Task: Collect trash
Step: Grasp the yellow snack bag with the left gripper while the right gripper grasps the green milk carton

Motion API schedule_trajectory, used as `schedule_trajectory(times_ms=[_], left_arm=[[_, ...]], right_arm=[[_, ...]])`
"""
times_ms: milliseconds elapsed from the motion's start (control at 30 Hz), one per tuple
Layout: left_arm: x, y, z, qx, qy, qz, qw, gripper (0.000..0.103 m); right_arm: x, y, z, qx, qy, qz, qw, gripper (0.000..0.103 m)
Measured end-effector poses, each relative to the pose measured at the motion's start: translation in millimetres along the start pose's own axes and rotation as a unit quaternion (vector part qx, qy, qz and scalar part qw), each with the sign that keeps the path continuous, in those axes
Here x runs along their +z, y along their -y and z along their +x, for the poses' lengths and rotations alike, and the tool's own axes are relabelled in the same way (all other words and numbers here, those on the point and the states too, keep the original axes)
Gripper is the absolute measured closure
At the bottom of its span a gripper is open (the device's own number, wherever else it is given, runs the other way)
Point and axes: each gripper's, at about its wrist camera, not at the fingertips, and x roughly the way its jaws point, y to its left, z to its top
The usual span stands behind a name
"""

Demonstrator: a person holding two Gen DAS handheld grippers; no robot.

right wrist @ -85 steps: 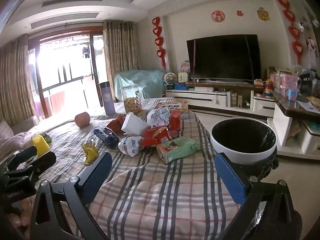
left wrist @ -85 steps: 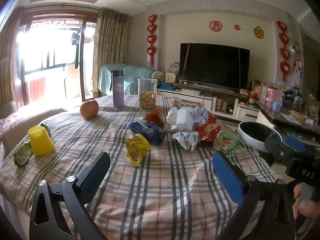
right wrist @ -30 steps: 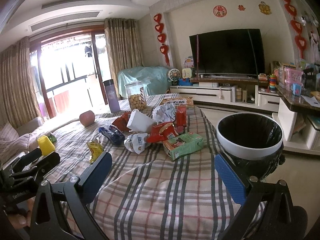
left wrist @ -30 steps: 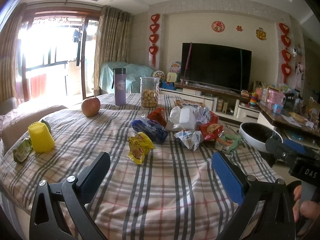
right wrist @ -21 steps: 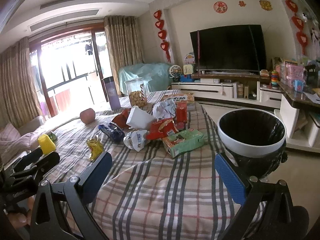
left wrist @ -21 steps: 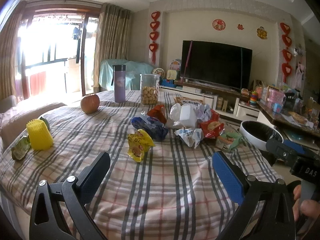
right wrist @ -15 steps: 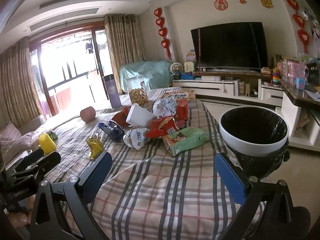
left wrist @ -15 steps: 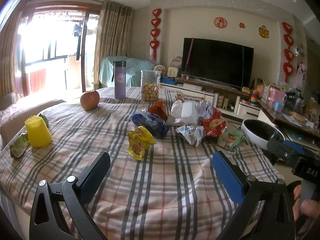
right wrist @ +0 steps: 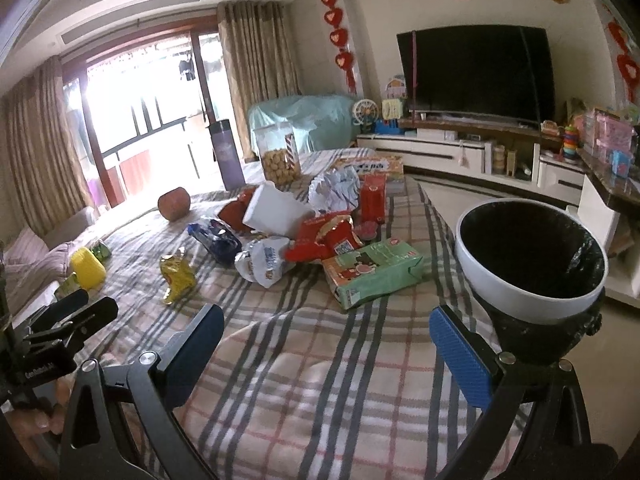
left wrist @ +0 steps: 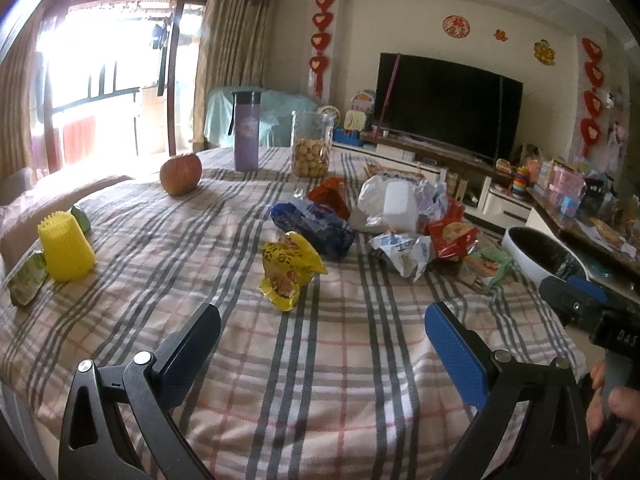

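Note:
Trash lies in a heap on the plaid tablecloth (left wrist: 328,380): a yellow wrapper (left wrist: 289,269), a blue bag (left wrist: 316,230), a white-blue packet (left wrist: 404,254), a red bag (left wrist: 452,236), a white box (left wrist: 394,204) and a green carton (right wrist: 374,272). The yellow wrapper also shows in the right wrist view (right wrist: 176,274). A white bin with a black liner (right wrist: 532,264) stands off the table's right edge. My left gripper (left wrist: 322,338) is open and empty, short of the yellow wrapper. My right gripper (right wrist: 326,340) is open and empty, short of the green carton.
An apple (left wrist: 181,174), a purple bottle (left wrist: 247,136) and a cookie jar (left wrist: 311,150) stand at the far side. A yellow cup (left wrist: 64,246) and green packets (left wrist: 26,282) sit at the left. A TV (left wrist: 446,108) and shelves line the far wall.
Both grippers have edged forward over the table and tilted slightly; the trash sits a little lower and nearer in both views. Both stay open and empty.

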Motion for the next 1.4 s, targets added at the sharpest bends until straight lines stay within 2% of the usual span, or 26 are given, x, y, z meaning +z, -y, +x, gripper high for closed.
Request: schedule_trajectory(times_ms=[267, 567, 900, 1000, 1033, 1100, 1167, 1233, 1400], left_arm=[[13, -10, 40, 0.018, -0.041, -0.016, 0.9989, 0.001], [30, -17, 96, 0.034, -0.088, -0.035, 0.9950, 0.001], [43, -28, 143, 0.029, -0.137, -0.050, 0.9889, 0.003], [43, -29, 153, 0.022, -0.154, -0.053, 0.9864, 0.015], [42, -30, 157, 0.016, -0.162, -0.054, 0.9851, 0.027], [43, -31, 159, 0.017, -0.163, -0.053, 0.9851, 0.037], [43, -29, 160, 0.006, -0.161, -0.047, 0.9858, 0.060], [43, -29, 159, 0.003, -0.158, -0.043, 0.9864, 0.070], [40, -24, 149, -0.012, -0.147, -0.032, 0.9886, 0.076]], right_arm=[[8, 21, 28, 0.009, -0.027, -0.004, 1.000, 0.000], [21, 45, 72, 0.018, -0.078, -0.011, 0.997, 0.000], [31, 52, 110, 0.026, -0.143, -0.044, 0.988, 0.000], [29, 48, 114, 0.021, -0.153, -0.062, 0.986, 0.000], [28, 46, 114, 0.020, -0.155, -0.068, 0.985, 0.001], [27, 44, 115, 0.021, -0.157, -0.073, 0.985, 0.014], [25, 45, 115, 0.022, -0.159, -0.069, 0.985, 0.014], [25, 47, 109, 0.020, -0.147, -0.062, 0.987, 0.014], [27, 52, 92, 0.031, -0.127, -0.027, 0.991, 0.015]])
